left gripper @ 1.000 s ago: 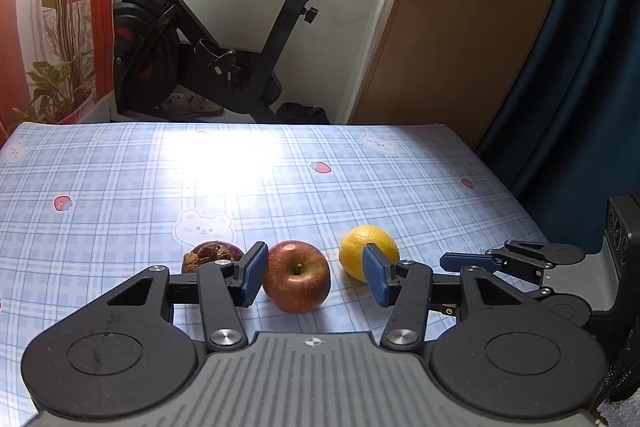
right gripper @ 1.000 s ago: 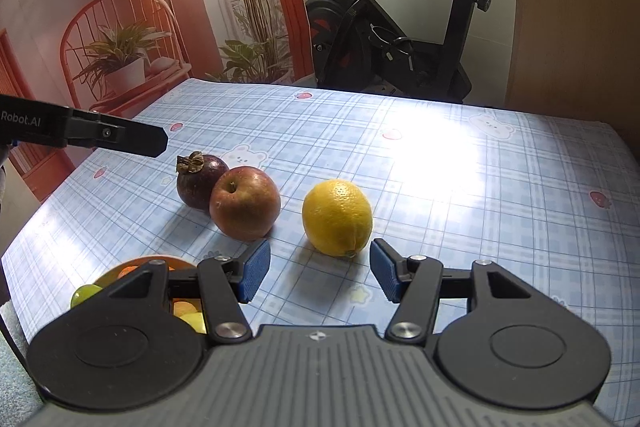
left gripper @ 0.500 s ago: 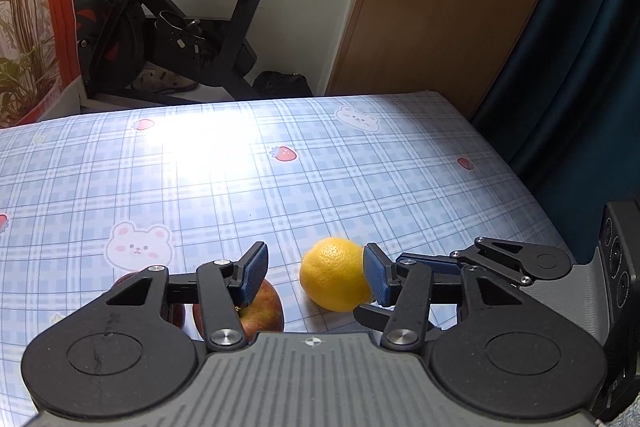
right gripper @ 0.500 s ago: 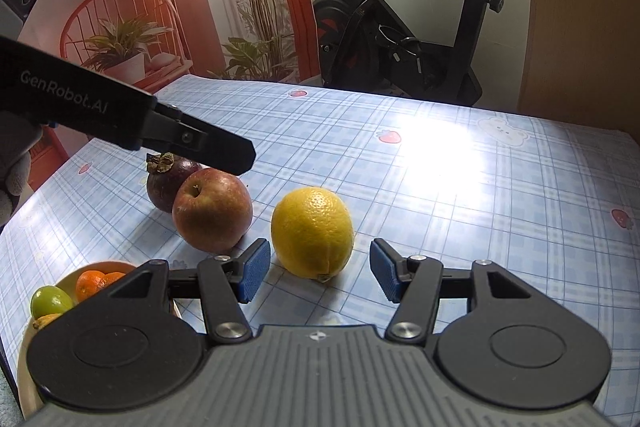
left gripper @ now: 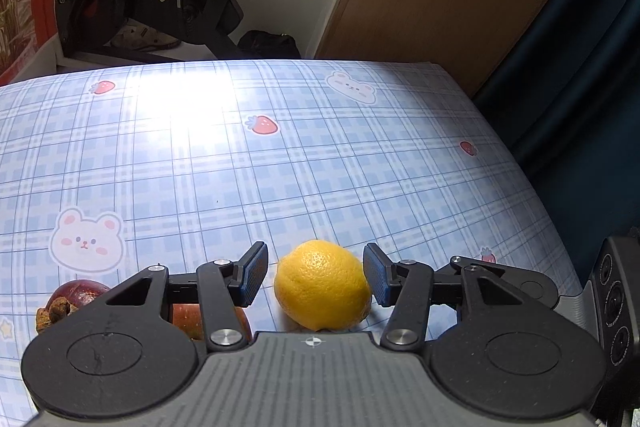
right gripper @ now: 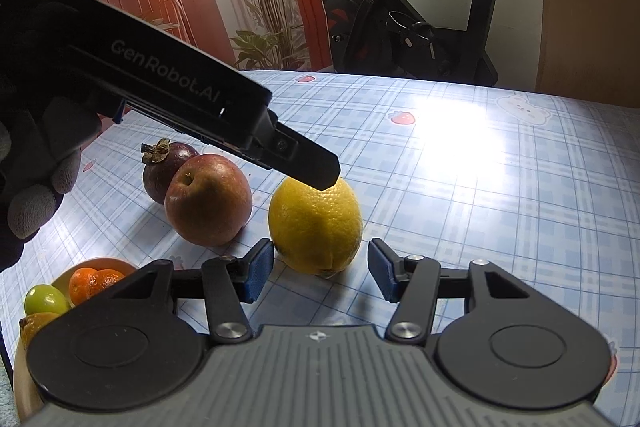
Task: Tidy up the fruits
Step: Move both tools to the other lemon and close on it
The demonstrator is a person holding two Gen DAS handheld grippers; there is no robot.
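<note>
Left hand-held gripper [left gripper: 315, 274] now straddles lemon [left gripper: 323, 286], spread | right narrowing, unclamped | "GenRobot.AI"

The surface [left gripper: 320, 167] wears a smooth, glossy printed sheet — glare pools white on it. The lemon [left gripper: 323, 285] has dimpled, faintly shiny peel; the apple [right gripper: 208, 199] is waxy and smooth, the mangosteen [right gripper: 168, 163] duller with a dry, papery calyx. Both grippers look matt black plastic with metal rivets — their fingers [right gripper: 258, 275] carry textured blue pads.

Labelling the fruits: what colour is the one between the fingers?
Yellow; the lemon shows best in the right wrist view.
</note>
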